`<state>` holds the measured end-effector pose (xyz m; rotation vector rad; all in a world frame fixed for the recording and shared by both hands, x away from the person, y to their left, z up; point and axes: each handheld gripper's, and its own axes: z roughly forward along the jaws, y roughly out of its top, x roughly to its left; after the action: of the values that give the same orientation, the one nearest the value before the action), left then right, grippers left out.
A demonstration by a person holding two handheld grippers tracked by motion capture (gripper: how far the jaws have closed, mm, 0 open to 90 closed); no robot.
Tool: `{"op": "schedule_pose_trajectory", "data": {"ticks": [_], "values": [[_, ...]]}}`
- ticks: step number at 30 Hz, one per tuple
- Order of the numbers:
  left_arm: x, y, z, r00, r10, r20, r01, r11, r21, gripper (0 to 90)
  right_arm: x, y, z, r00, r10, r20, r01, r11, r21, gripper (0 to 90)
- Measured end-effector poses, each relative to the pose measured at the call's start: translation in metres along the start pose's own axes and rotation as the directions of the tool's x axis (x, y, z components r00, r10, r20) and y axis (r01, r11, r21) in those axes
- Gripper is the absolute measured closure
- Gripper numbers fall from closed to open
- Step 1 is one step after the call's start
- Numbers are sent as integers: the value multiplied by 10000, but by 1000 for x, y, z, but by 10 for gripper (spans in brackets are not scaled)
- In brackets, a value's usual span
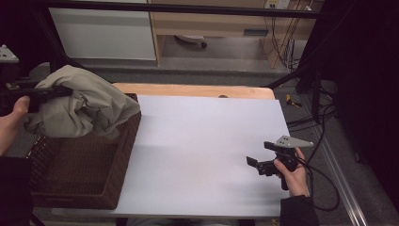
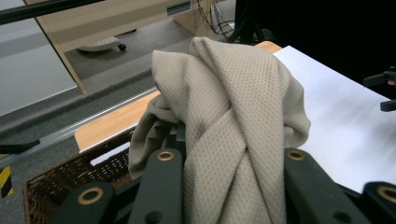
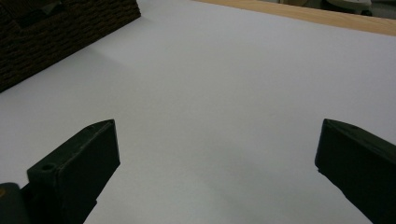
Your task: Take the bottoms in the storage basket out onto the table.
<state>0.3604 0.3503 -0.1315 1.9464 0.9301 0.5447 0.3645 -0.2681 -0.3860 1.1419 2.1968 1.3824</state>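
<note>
l gripper clamped on beige cloth, held bunched above wicker basket at table's left edge. r gripper jaws apart, idle near right edge. cloth lifted; not yet laid on white sheet.

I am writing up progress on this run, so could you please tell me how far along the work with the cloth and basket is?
Done: the left gripper has its jaws shut on the beige cloth, bunched and lifted above the wicker basket. In hand: the cloth hangs over the basket's far end, not spread out. Left: the white table sheet is bare, and the right gripper waits over it with jaws open, probably to help.
</note>
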Motion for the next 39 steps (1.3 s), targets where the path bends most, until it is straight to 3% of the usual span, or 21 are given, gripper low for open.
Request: {"op": "schedule_pose_trajectory", "data": {"ticks": [20,39], "values": [[-19,18,10,9980,453,443,-449,9989,-100,706,0,0,0,10000,0,-40,0,10000,37,4],[-42,36,34,9906,873,1053,-880,9961,17,707,0,0,0,10000,-25,-25,25,10000,-19,4]]}}
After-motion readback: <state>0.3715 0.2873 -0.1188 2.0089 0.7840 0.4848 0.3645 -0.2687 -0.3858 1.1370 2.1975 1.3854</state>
